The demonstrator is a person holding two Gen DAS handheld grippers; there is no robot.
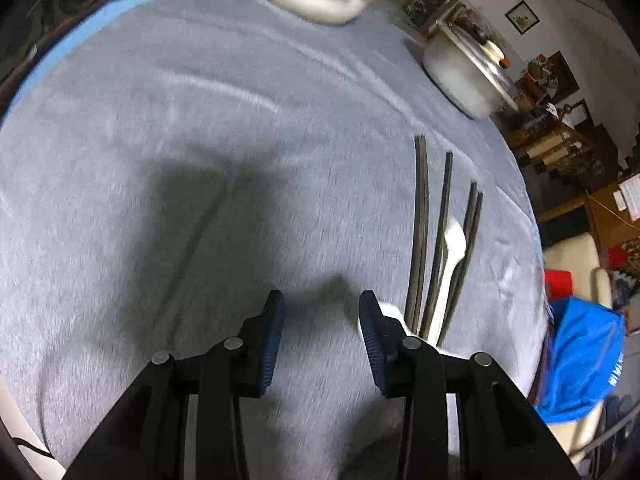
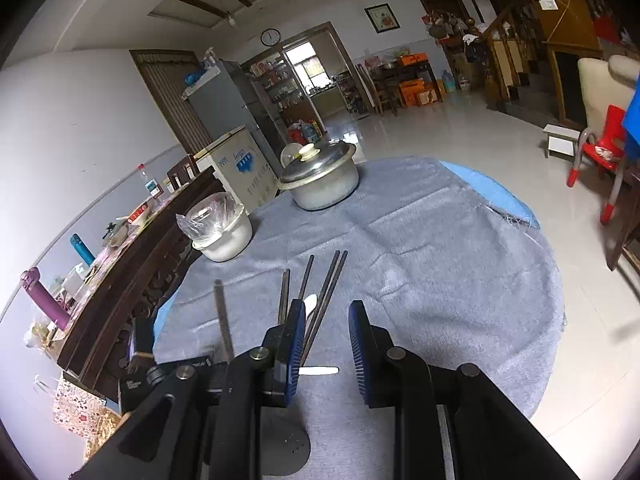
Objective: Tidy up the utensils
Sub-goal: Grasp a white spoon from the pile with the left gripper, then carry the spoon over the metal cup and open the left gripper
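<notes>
Both our grippers, left (image 1: 322, 336) and right (image 2: 326, 354), are hanging released and empty over the grey cloth (image 1: 200, 120). Dark chopsticks (image 1: 420, 220) and a white spoon (image 1: 452, 256) are standing gathered near right (seemingly in a holder), so little is looking left.

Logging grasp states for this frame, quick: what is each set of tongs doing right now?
Left tongs: open, holding nothing, above the grey cloth.
Right tongs: open, holding nothing; dark chopsticks lie just beyond them.
</notes>
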